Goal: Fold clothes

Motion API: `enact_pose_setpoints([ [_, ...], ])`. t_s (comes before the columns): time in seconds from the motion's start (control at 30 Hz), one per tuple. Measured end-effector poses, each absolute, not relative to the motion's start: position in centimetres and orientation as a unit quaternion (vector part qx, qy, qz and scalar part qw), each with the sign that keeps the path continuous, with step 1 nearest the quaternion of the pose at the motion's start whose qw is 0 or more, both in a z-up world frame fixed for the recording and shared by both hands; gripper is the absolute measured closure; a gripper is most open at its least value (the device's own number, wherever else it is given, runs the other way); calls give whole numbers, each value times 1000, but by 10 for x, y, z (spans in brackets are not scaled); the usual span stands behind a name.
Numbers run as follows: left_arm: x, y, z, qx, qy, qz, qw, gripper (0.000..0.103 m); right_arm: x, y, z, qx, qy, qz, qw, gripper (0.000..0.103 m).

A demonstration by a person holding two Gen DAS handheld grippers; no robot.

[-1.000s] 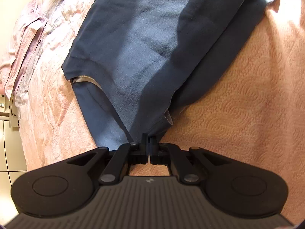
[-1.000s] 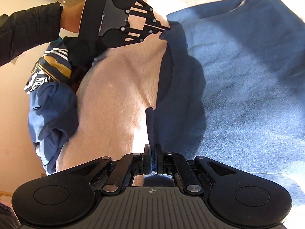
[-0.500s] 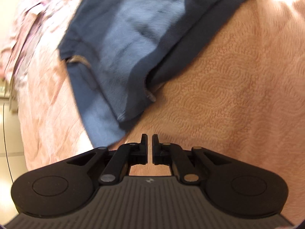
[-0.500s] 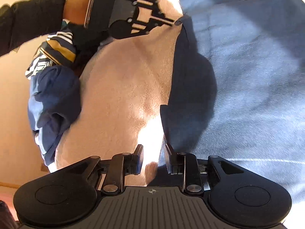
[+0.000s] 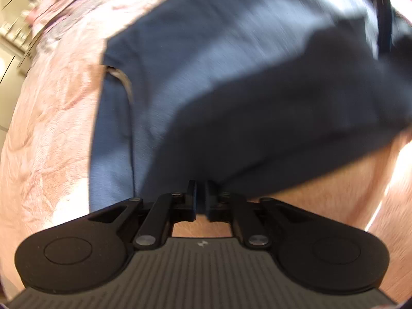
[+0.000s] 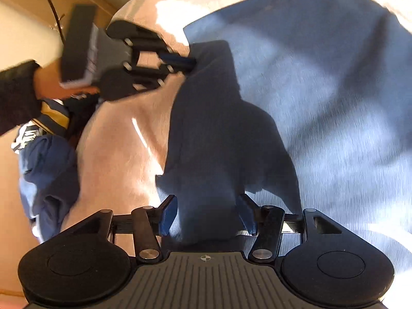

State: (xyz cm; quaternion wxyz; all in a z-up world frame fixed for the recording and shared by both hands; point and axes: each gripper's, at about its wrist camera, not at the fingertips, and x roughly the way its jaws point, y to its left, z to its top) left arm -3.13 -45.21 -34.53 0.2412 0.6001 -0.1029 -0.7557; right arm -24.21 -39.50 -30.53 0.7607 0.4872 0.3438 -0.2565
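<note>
Pink bedcover (image 5: 51, 134): textured spread under everything, sunlit in patches, crumpled toward the far left in the left wrist view.

Blue shirt (image 6: 322, 97): the garment being folded, lying on the bedcover and filling most of both views; its left edge is doubled over into a darker flap (image 6: 219, 134) running from near to far. A neck opening with a pale label shows at the garment's left in the left wrist view.

Heap of clothes (image 6: 46, 170): navy and striped pieces at the left edge of the bedcover, well apart from the shirt.

Right gripper (image 6: 207, 212): fingers spread wide, straddling the near end of the flap, gripping nothing.

Left gripper (image 5: 200, 197): fingers drawn nearly together with blue cloth between them, pinching the shirt's edge; in the right wrist view it meets the flap's far end.

Dark sleeve (image 6: 18, 95): at the far left, behind the left gripper.
</note>
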Motion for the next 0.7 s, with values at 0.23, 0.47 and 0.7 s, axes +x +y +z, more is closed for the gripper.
enact_pose_setpoints([
  [0.23,-49,-426,-323,581,-66,-764,273,96,-316,-386,-264,457,357,-324,748,47],
  [0.47,-99,-352,-278,522,-14,-790,322,74,-390,-410,-231,342,418,-359,761,46],
  [0.7,-183,-238,-279,527,-2,-778,343,51,-406,-404,-240,128,538,-231,800,39],
])
